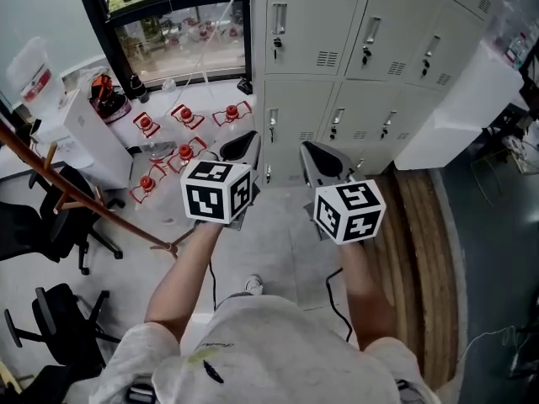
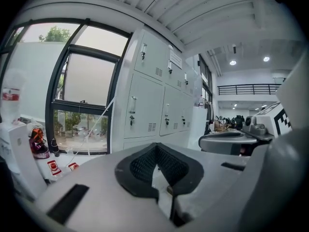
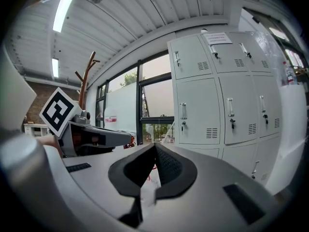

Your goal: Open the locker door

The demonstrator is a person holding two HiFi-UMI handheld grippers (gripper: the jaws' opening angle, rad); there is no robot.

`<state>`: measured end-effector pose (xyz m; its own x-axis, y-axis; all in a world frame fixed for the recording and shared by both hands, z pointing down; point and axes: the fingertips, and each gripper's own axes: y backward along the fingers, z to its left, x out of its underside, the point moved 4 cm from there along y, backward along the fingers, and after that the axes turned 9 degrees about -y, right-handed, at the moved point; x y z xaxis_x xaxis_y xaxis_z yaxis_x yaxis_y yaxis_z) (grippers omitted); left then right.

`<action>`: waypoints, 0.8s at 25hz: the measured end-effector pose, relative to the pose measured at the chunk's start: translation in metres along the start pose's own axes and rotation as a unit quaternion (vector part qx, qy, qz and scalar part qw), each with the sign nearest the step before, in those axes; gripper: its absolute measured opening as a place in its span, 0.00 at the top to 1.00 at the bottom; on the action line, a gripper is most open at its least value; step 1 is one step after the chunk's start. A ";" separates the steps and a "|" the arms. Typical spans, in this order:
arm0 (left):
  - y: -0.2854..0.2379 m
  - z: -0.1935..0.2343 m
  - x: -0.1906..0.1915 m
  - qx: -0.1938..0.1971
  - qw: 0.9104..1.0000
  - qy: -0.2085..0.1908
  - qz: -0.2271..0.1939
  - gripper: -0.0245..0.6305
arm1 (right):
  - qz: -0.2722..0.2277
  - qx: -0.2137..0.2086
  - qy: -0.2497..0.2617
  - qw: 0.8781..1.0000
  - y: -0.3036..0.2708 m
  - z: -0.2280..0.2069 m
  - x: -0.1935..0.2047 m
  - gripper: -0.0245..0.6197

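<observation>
Left gripper [image 1: 242, 147] and right gripper [image 1: 323, 160] are held closed and empty, apart from the locker door [image 1: 299, 112]; jaws should be opened before its handle [image 1: 272, 124] is reached.

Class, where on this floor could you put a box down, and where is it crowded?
Bare floor lies before the lockers, bordered on the right by the wooden strip. Crowded: the red items by the window and the chairs at left.

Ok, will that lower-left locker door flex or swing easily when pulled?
The locker door looks like thin sheet metal: probably light, slightly flexible. Its slim handle looks smooth, possibly slippery. The lock beneath may keep it from swinging.
</observation>
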<state>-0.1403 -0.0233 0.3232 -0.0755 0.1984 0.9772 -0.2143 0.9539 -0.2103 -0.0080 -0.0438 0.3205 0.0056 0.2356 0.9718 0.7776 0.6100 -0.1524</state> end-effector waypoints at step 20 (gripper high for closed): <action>-0.038 0.098 0.003 0.035 0.999 0.015 -0.012 0.96 | -0.004 0.024 0.008 1.000 -0.108 0.019 -0.026 0.96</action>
<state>-0.2275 -0.0814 0.3316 -0.0399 0.1840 0.9821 -0.2842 0.9402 -0.1877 -0.1036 -0.1013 0.3081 0.0106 0.2192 0.9756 0.7466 0.6473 -0.1536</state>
